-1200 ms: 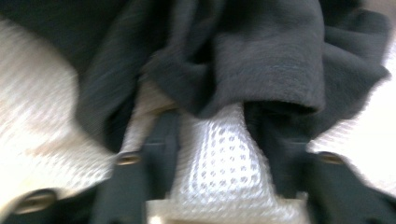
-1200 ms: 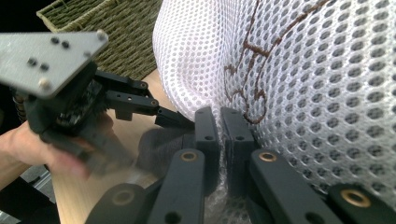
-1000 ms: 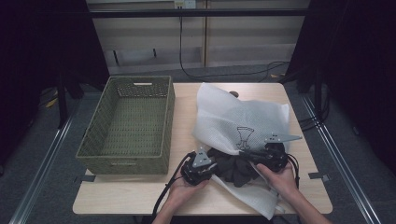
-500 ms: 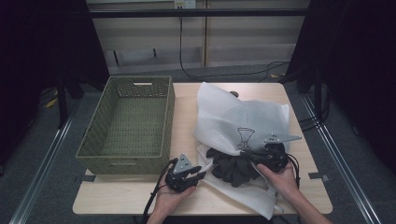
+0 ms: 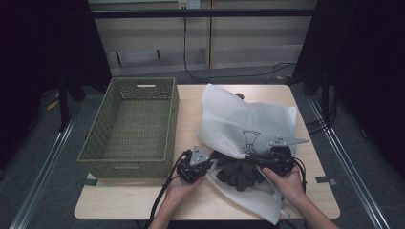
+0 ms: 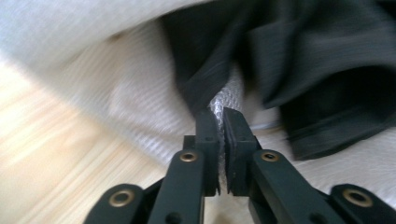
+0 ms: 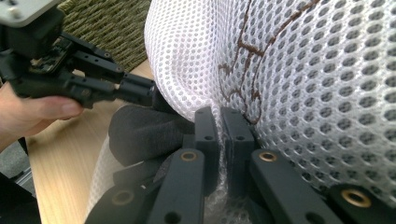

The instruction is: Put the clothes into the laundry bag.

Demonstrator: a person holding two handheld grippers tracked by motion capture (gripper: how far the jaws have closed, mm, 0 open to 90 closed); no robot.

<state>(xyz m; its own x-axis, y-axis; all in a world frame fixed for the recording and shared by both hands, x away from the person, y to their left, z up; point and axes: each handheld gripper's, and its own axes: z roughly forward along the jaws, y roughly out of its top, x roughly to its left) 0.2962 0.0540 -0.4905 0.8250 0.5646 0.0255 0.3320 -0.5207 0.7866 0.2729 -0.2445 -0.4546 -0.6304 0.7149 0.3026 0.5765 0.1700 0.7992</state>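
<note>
Mesh bag (image 5: 248, 124) is pinched by both grippers, left (image 6: 222, 122) and right (image 7: 219, 122), jaws clamped on its fabric.

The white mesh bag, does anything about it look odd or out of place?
The white mesh bag lies crumpled, its lower end over the table's front edge; dark cloth bulges from its mouth.

Light wooden table (image 5: 191, 102), green woven basket (image 5: 131, 126), white mesh bag (image 5: 243, 119)
</note>
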